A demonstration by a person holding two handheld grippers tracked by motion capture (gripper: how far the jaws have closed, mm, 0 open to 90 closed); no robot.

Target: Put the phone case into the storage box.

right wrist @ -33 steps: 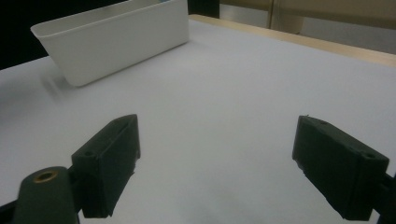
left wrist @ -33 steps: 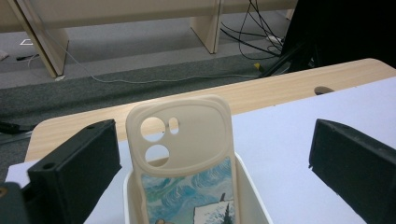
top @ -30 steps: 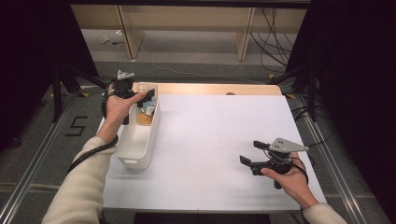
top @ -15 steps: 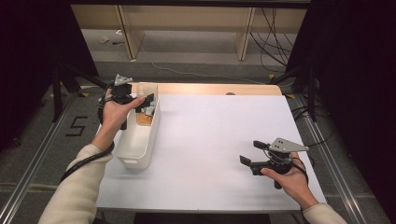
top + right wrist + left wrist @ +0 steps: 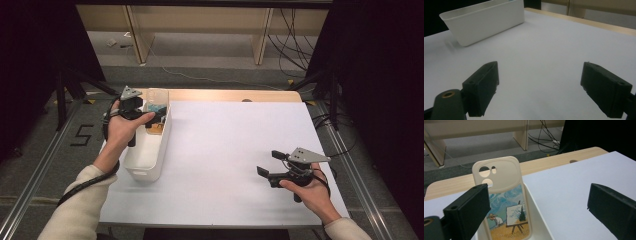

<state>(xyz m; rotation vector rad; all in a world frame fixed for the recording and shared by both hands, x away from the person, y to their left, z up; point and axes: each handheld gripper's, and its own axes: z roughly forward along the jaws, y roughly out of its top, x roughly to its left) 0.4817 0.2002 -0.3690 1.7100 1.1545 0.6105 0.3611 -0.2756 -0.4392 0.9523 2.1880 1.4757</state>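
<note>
A phone case printed with a painter at an easel in a wheat field stands upright at the far end of a white bin. In the high view the case shows as a blue and yellow patch. My left gripper is held at the bin's left rim, open, with the case just beyond its left jaw. In the left gripper view my left gripper has its jaws wide apart with nothing between them. My right gripper hovers open over the white table at the near right.
The bin lies far ahead of the right gripper. A wooden strip runs along the table's far edge. Beyond it are bench legs and cables on the floor. Dark stands flank both sides.
My left hand has drawn back a little to the left, from over the bin to its left rim. The right gripper has stayed put.
</note>
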